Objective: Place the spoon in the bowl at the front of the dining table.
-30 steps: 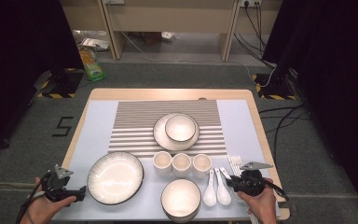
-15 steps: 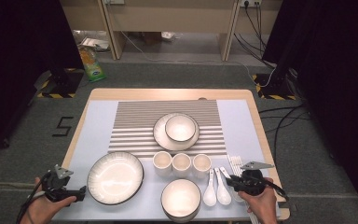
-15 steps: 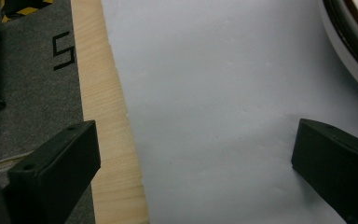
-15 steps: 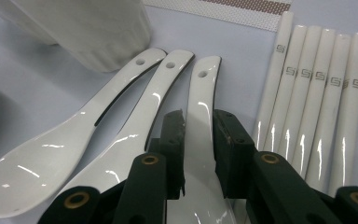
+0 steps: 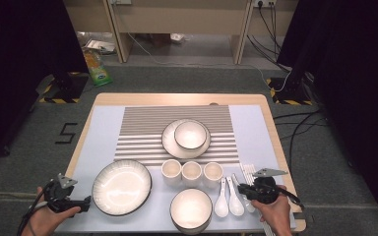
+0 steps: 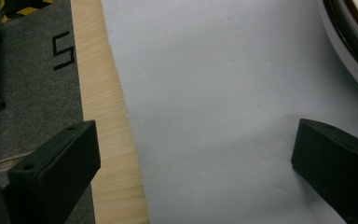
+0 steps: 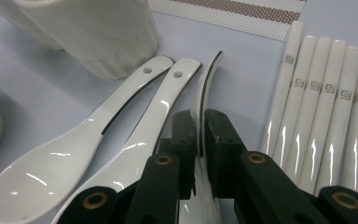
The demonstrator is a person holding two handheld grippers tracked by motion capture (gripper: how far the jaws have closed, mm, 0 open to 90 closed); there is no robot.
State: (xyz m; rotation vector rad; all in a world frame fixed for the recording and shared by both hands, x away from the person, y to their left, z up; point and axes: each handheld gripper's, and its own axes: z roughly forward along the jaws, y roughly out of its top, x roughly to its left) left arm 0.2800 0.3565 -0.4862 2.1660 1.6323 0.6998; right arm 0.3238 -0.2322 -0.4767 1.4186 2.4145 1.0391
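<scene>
A: What has changed over the last second?

B: Almost nothing. Both hands rest where they were at the near edge of the desk (image 5: 182, 100), and no dish has moved. The right tool (image 7: 199, 135) remains pressed together on the third spoon (image 7: 209, 84), which stands on its edge between the jaws. By that, the grip looks settled and the lift has not begun.

A: And the left tool (image 5: 81, 203)?

B: Spread wide and holding nothing, over the pale mat (image 6: 214, 93) just beside the large plate (image 5: 121, 186).

A: Count the things, biggest first.

B: One large plate at the near left. One smaller plate (image 5: 170, 142) on the striped mat (image 5: 142, 128), carrying a bowl (image 5: 190, 134); a second bowl (image 5: 191, 209) at the near edge, so two bowls. Three cups (image 5: 192, 173) in a row. Three spoons: two lying flat (image 7: 121, 107) and the pinched one, just right of them. Then six white chopsticks (image 7: 321, 102) touching side by side, near the desk's right edge.

A: So where is the spoon now?

B: On the pale mat between the flat spoons and the chopsticks, low in the tool.
</scene>
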